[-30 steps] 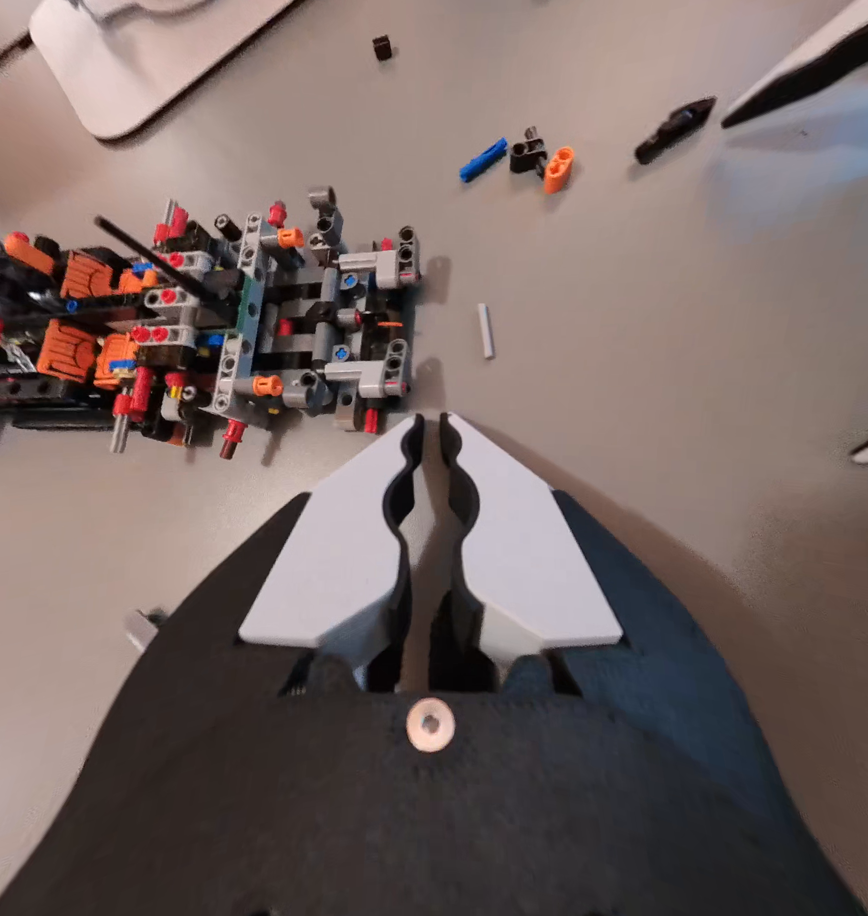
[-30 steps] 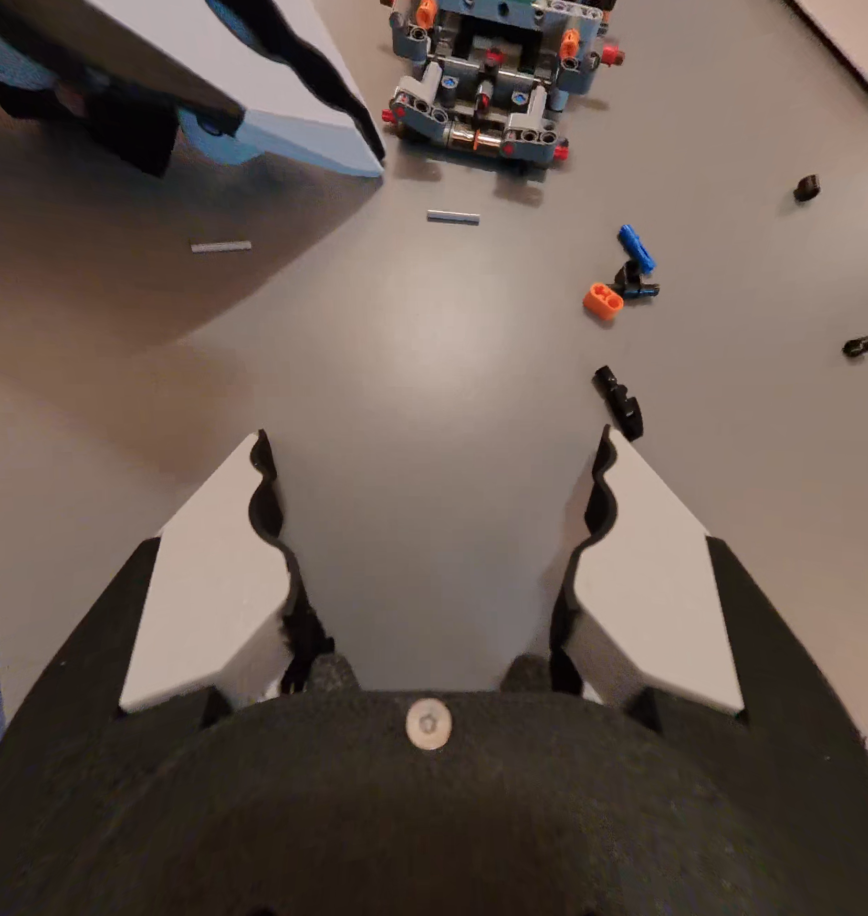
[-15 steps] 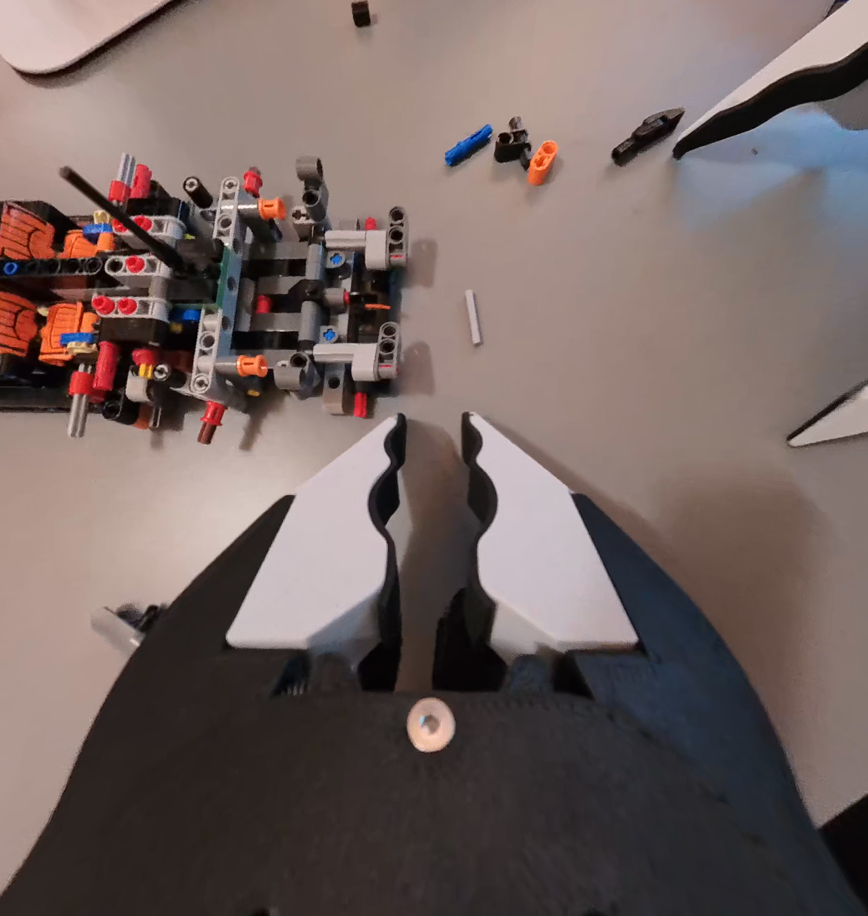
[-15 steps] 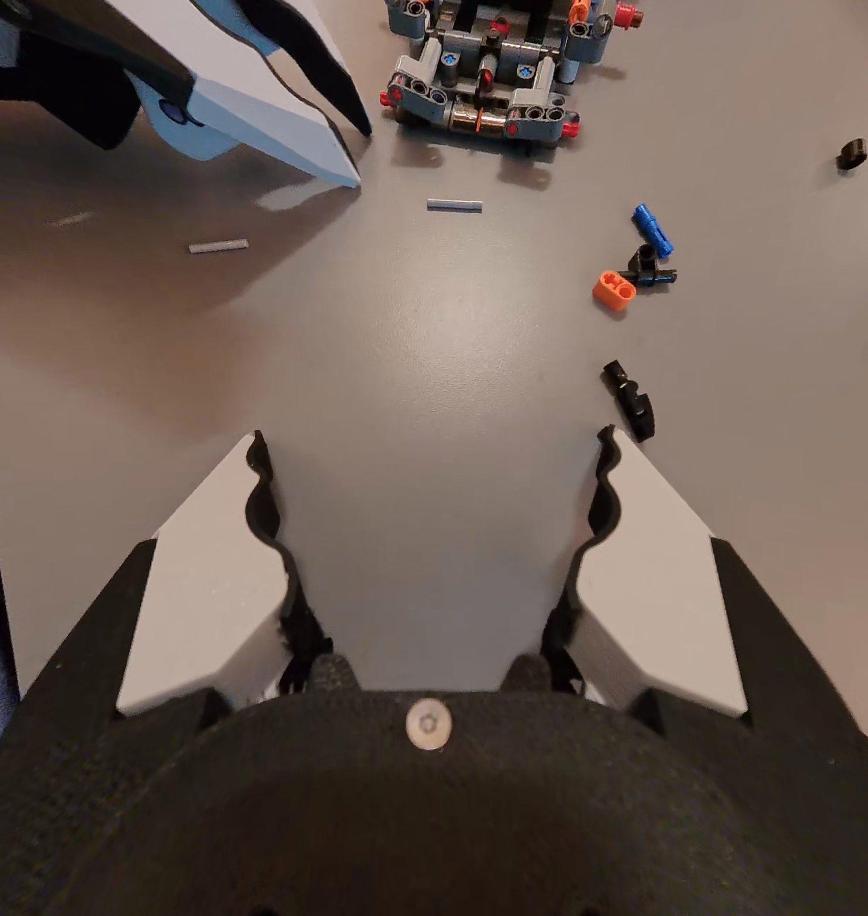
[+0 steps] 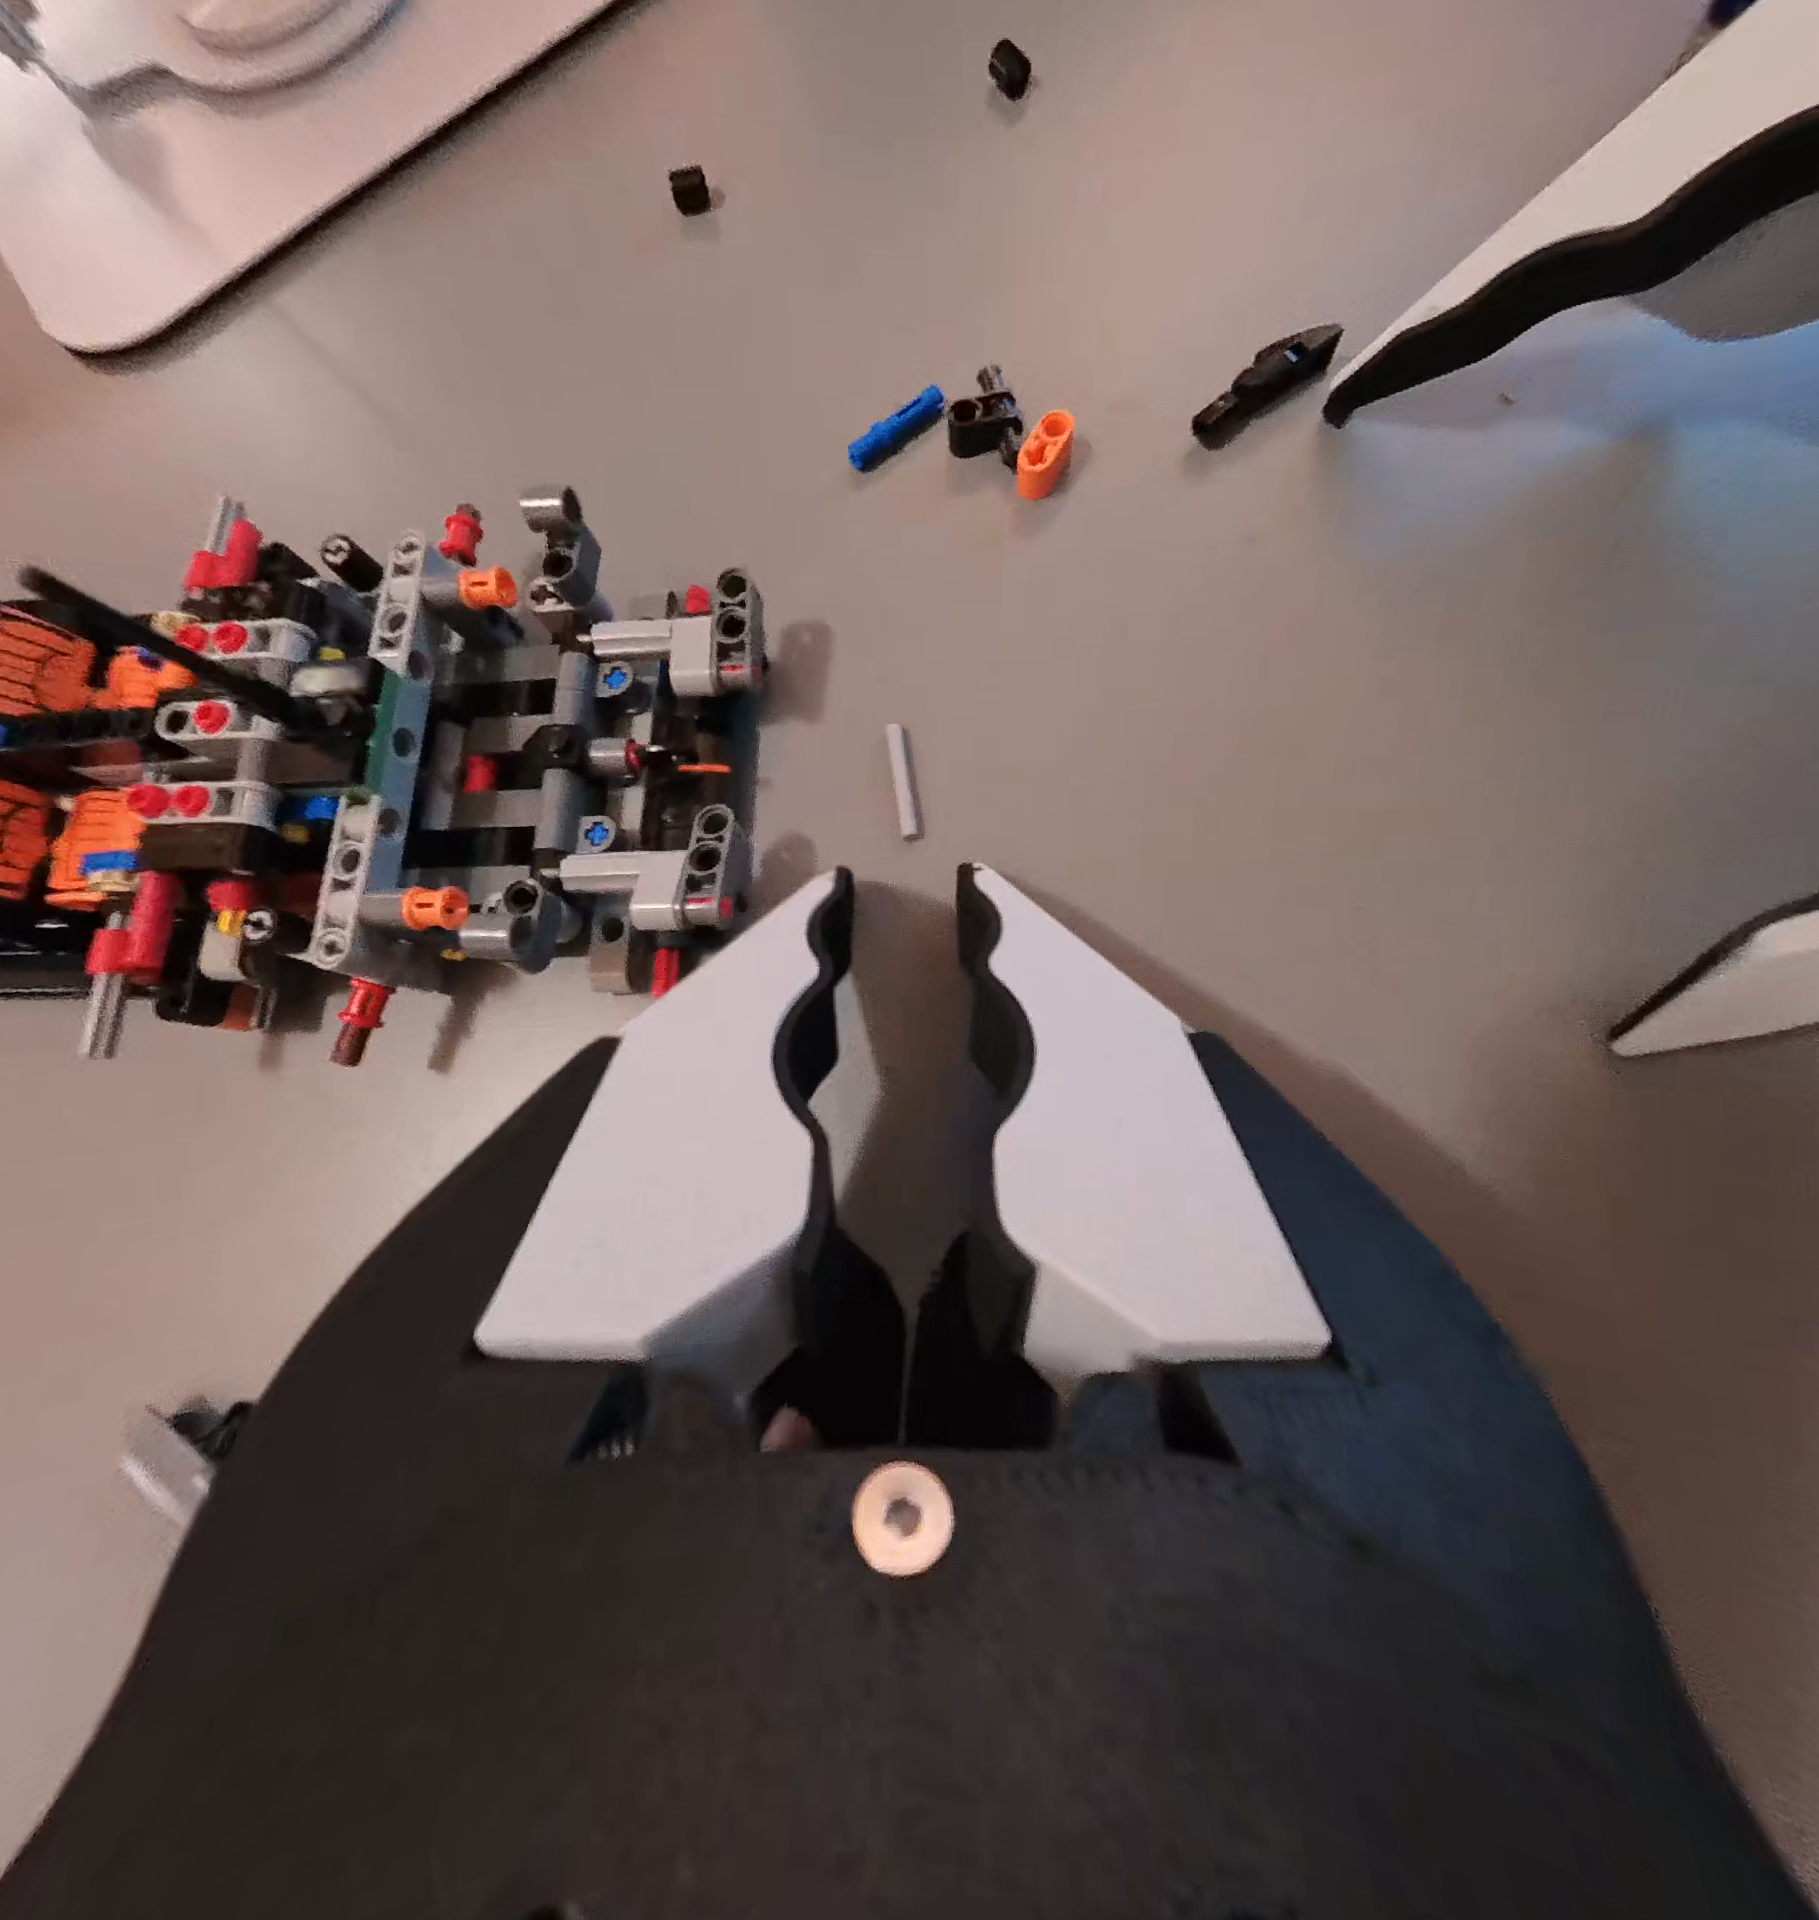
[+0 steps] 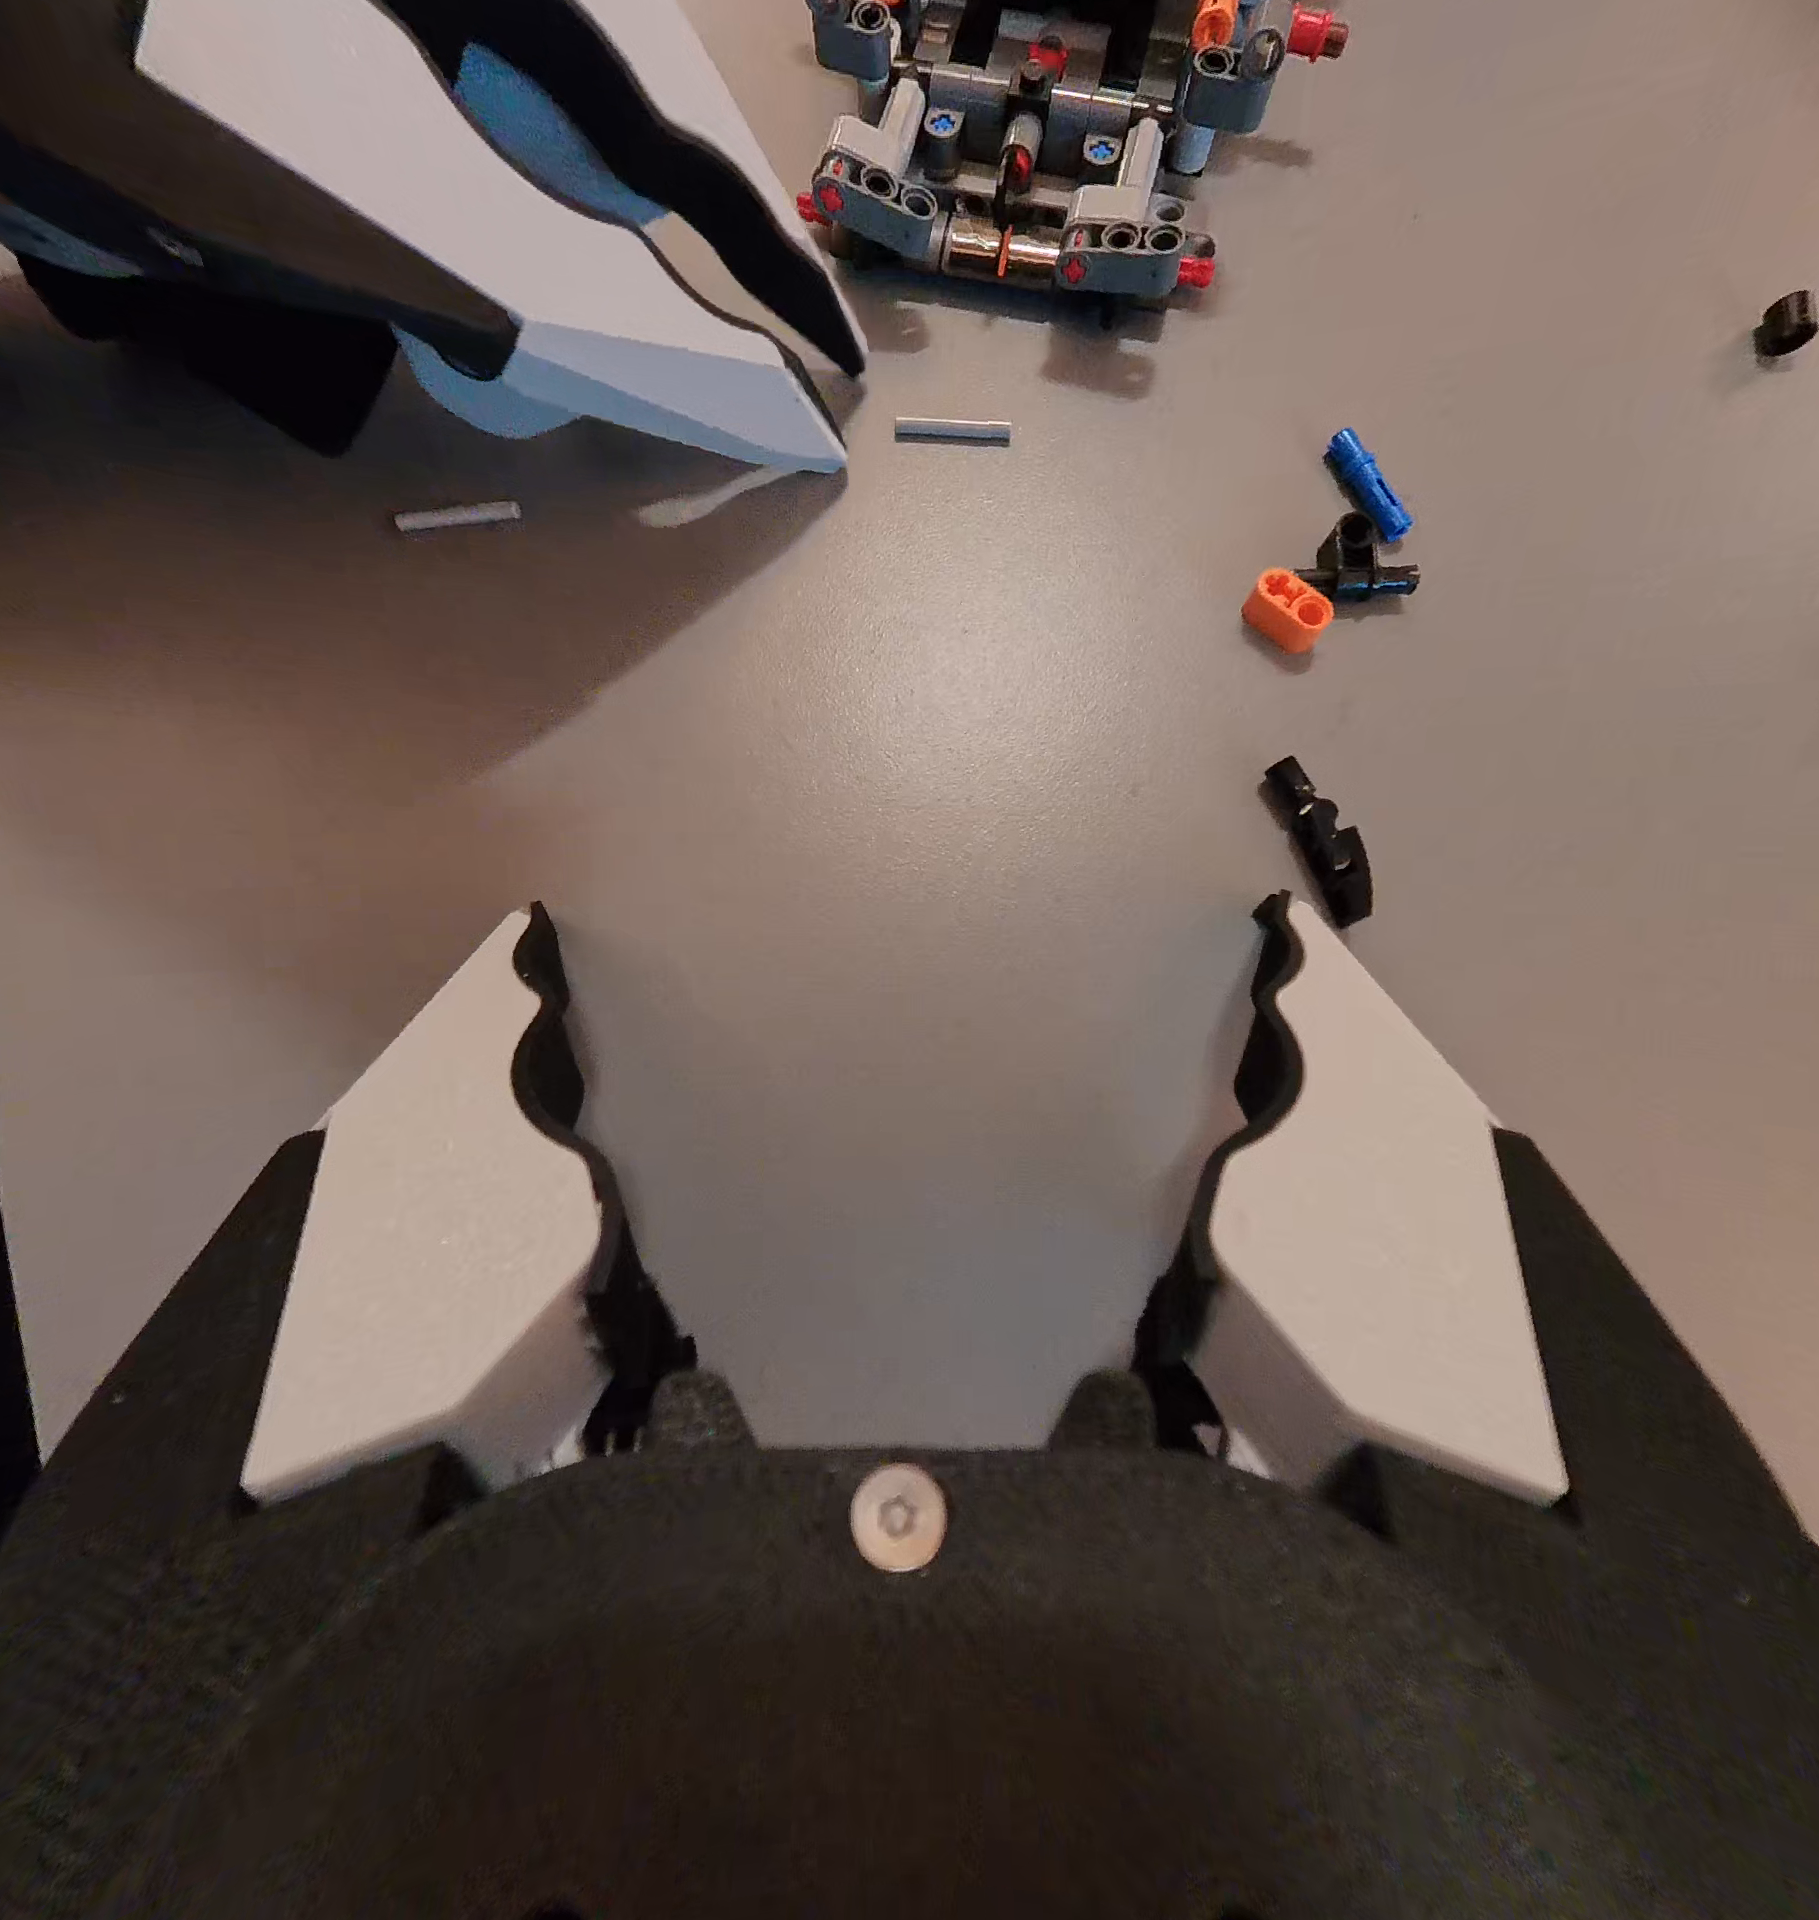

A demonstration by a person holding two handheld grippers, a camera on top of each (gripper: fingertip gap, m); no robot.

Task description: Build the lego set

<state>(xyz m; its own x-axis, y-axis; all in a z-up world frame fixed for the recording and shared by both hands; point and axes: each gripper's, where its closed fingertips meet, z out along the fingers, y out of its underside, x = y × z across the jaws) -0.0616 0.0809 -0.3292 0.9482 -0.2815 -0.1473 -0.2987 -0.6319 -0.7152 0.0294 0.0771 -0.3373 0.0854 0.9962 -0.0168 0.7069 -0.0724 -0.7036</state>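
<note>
Hovering: left gripper [image 5: 903, 883] over counter [image 5: 1300, 727], fingers narrowly parted, empty, just short of grey axle [image 5: 903, 781] | right gripper [image 6: 905, 914] fingers spread wide, empty | model [image 5: 417, 769] beside axle | risk: thin axle rolls or skids if the tips nudge it off-centre.

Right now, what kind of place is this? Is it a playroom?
Probably a desk or worktable indoors, not clearly a playroom. A smooth grey tabletop holds a half-built lego model and loose pieces such as a blue pin, and a flat pale stand base sits at one corner.
</note>
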